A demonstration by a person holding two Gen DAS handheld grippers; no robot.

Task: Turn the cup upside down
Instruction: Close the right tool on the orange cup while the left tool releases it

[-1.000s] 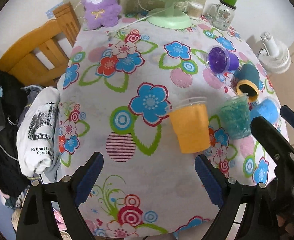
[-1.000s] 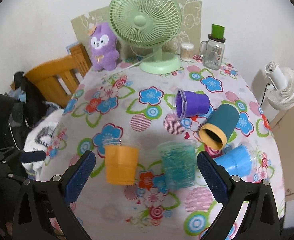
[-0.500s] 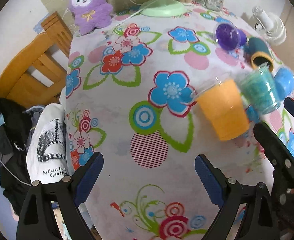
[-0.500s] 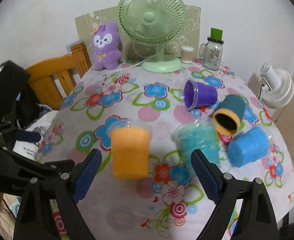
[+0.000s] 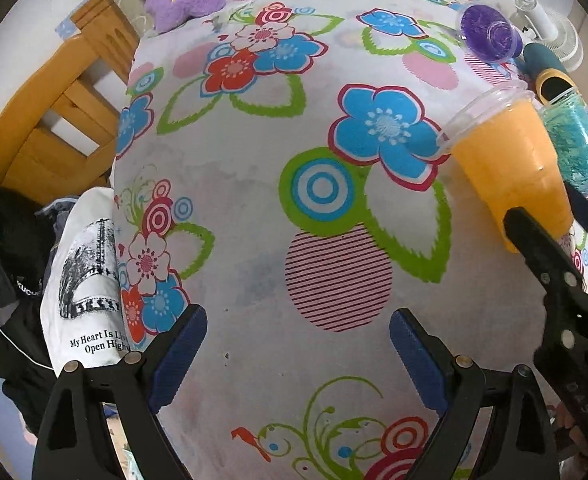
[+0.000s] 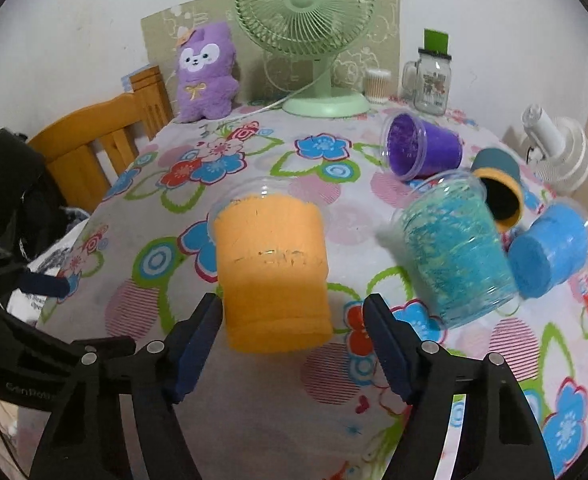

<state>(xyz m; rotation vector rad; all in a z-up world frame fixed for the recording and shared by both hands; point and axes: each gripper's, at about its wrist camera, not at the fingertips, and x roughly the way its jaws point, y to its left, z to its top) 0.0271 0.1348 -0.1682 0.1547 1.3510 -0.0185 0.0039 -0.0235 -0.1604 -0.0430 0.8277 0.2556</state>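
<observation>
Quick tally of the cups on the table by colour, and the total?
Orange cup: 1
Teal cup: 1
Purple cup: 1
Light blue cup: 1
Dark teal cup with yellow rim: 1
Total: 5 cups

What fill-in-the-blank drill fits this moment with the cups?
1. The right gripper is open, its fingers on either side of the ___ cup.
2. The purple cup lies on its ___.
3. The left gripper holds ___.
4. Behind the cups stands a green ___.

Missing words: orange; side; nothing; fan
</observation>
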